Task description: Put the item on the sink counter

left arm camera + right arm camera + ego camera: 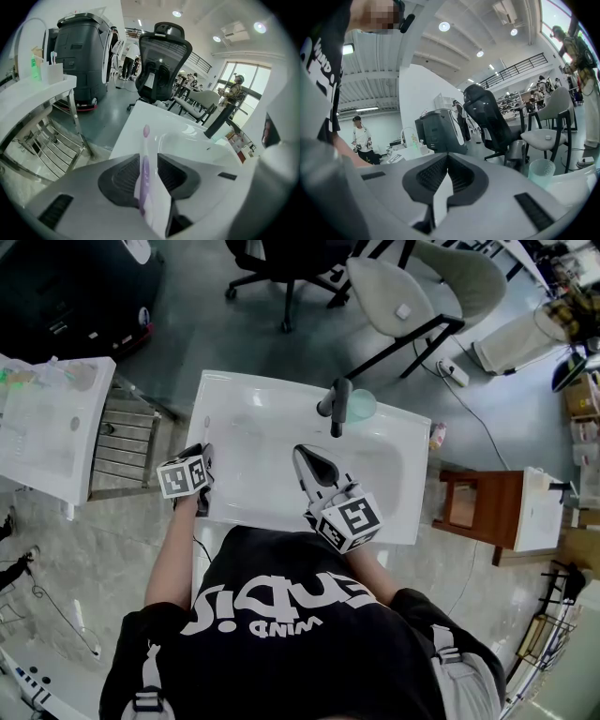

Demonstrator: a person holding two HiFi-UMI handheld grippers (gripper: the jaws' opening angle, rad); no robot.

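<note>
Left gripper (148, 158) stood with its jaws apart around the purple toothbrush (143, 180), which seemed to rest loose on the narrow left rim of the sink counter (133, 129), so a careless pull-back could, I think, drag it into the basin (197, 143) or off the outer edge.

A smooth grey floor (187, 334) meets pale marbled tiles (56, 549) at the lower left, with a black office chair (281, 263), beige chairs (380, 287), a brown wooden stool (473, 507), a steel rack (127, 442), round ceiling lights (444, 26) and tall windows (255, 82).
</note>
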